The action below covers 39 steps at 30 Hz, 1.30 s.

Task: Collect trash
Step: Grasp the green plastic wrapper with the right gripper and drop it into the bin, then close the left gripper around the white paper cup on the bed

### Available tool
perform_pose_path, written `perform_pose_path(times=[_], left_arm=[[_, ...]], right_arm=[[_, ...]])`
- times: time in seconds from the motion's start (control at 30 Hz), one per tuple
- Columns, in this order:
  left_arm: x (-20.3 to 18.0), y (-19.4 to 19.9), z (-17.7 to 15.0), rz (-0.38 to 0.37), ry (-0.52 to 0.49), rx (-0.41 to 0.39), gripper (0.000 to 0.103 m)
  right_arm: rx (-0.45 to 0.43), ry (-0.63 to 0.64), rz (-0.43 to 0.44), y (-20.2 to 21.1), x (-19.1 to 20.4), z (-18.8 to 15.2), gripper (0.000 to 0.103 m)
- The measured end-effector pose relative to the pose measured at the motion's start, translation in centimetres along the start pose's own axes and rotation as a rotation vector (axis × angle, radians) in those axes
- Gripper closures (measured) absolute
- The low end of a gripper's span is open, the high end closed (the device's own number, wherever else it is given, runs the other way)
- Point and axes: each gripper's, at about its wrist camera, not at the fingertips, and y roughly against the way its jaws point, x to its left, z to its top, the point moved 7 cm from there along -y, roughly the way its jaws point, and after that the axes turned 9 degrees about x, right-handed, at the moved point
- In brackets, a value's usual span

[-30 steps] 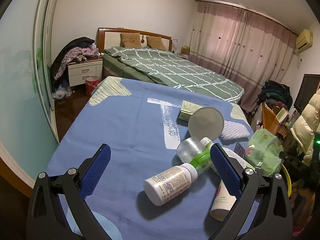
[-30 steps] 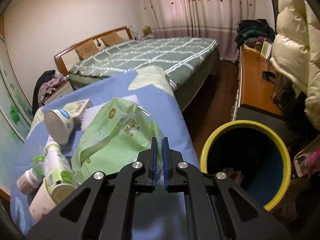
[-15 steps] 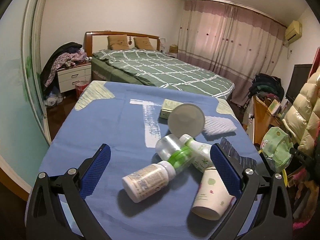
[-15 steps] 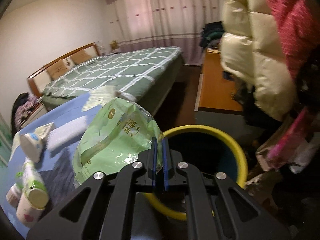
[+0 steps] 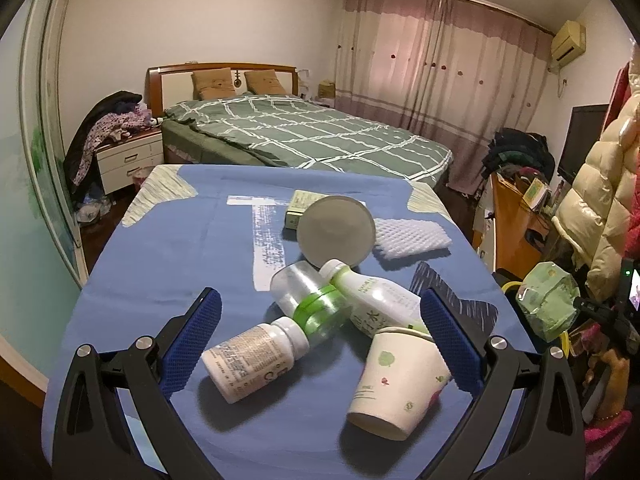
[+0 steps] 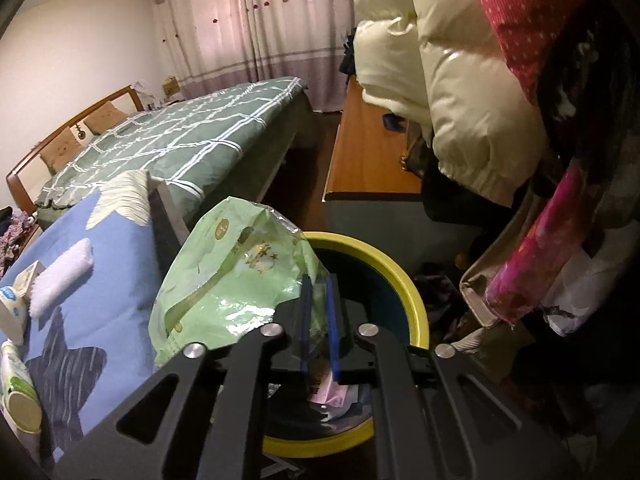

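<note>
My right gripper holds a green plastic bag over the yellow-rimmed bin beside the table; its jaws stand slightly parted with the bag's edge between them. The bag also shows in the left wrist view. My left gripper is open above the blue table, with a white pill bottle, a clear bottle with a green band, a white-green bottle and a paper cup lying between its fingers.
A round tub, a small box and a white foam pad lie farther back on the table. A bed stands behind. A wooden desk and hanging jackets crowd the right side by the bin.
My right gripper has carried the green bag off the table to above the bin, and its jaws have parted a little. My left gripper has drawn back slightly, staying open.
</note>
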Motion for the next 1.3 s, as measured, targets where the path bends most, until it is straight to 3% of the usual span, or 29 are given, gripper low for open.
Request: perform_pose_path(times=[0.07, 0.13, 0.43, 0.67, 0.97, 1.3], left_arm=[[-0.3, 0.0, 0.0, -0.001, -0.007, 0.002, 0.005], [-0.5, 0.1, 0.0, -0.001, -0.011, 0.002, 0.005], [-1.0, -0.1, -0.3, -0.004, -0.027, 0.011, 0.005], [-2.0, -0.4, -2.0, -0.036, -0.080, 0.048, 0.005], [-5.2, -2.9, -5.6, -0.177, -0.199, 0.174, 0.005], [-6.4, -7.5, -7.0, -0.202, -0.274, 0.288, 0.005]], right_arm=[[-0.006, -0.010, 0.001, -0.1, -0.2, -0.1, 0.080], [-0.014, -0.015, 0.010, 0.2, 0.1, -0.2, 0.077], [-0.084, 0.087, 0.125, 2.2, 6.2, -1.1, 0.077], [-0.070, 0.174, 0.151, 1.7, 10.2, -2.6, 0.077], [-0.070, 0.188, 0.148, 1.5, 11.1, -2.8, 0.077], [-0.063, 0.189, 0.156, 1.3, 11.0, -3.1, 0.077]])
